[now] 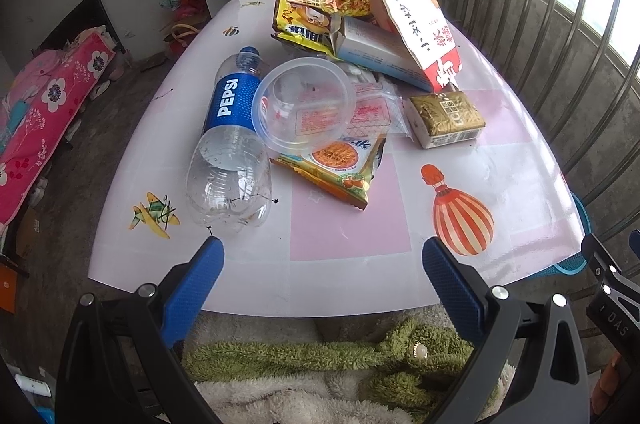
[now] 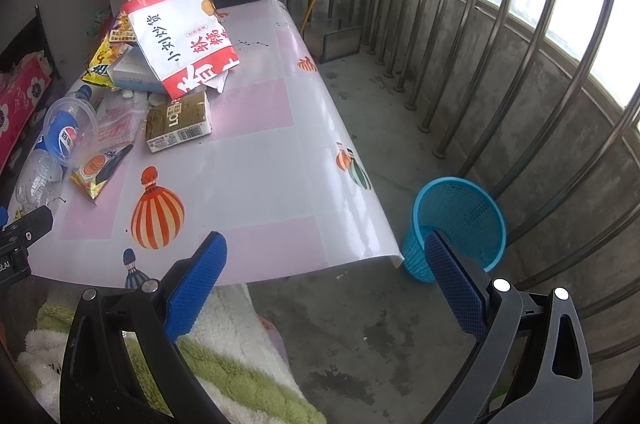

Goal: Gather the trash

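Note:
Trash lies piled on a low pink-and-white table [image 1: 352,232]: an empty Pepsi bottle [image 1: 230,139] on its side, a clear plastic bowl [image 1: 304,103] over flat wrappers, a yellow snack wrapper [image 1: 340,171], a gold carton [image 1: 446,119], a white box [image 1: 372,51], yellow snack bags [image 1: 316,7] and a red-and-white paper bag [image 1: 416,23]. My left gripper [image 1: 320,248] is open and empty above the table's near edge. My right gripper [image 2: 324,244] is open and empty beyond the table's right corner. A blue mesh bin [image 2: 460,224] stands on the floor by its right finger.
A metal railing [image 2: 500,63] runs along the right over a concrete floor [image 2: 360,336]. A pink flowered bed [image 1: 44,111] lies at the left. A green-and-white fleece garment [image 1: 320,376] is below the grippers. The gold carton [image 2: 178,121] and paper bag [image 2: 184,39] also show in the right wrist view.

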Demonstrator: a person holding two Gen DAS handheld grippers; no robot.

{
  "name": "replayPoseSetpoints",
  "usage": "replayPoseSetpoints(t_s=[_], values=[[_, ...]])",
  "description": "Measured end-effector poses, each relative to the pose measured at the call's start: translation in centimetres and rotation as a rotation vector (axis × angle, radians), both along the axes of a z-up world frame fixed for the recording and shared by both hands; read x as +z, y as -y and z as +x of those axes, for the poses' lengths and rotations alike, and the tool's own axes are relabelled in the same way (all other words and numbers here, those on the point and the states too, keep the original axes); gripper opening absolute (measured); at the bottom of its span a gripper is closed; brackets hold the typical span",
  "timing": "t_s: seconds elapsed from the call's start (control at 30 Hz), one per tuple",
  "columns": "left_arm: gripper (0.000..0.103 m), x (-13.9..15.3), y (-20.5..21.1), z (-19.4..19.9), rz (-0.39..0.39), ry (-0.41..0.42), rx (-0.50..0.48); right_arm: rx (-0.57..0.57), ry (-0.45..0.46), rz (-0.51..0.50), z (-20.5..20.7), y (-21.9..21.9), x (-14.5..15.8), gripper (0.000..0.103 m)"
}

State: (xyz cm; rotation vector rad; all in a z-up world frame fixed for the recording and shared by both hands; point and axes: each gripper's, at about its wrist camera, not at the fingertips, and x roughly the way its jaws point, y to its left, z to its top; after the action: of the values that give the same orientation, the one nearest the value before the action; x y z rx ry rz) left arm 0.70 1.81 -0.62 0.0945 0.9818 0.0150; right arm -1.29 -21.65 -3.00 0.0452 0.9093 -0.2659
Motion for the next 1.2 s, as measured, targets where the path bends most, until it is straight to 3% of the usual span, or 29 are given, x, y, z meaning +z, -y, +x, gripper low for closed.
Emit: replayPoseSetpoints(t_s=[0.83, 1.2], values=[[0.097, 1.2, -3.5, 0.7, -0.010, 0.062, 0.074, 0.078, 0.033, -0.002, 2.3, -2.7, 1.1, 0.095], [0.097, 1.6, -8.3, 1.9, -0.045, 0.143, 0.134, 0.161, 0.143, 0.036, 5.1, -4.8, 3.1, 0.095]])
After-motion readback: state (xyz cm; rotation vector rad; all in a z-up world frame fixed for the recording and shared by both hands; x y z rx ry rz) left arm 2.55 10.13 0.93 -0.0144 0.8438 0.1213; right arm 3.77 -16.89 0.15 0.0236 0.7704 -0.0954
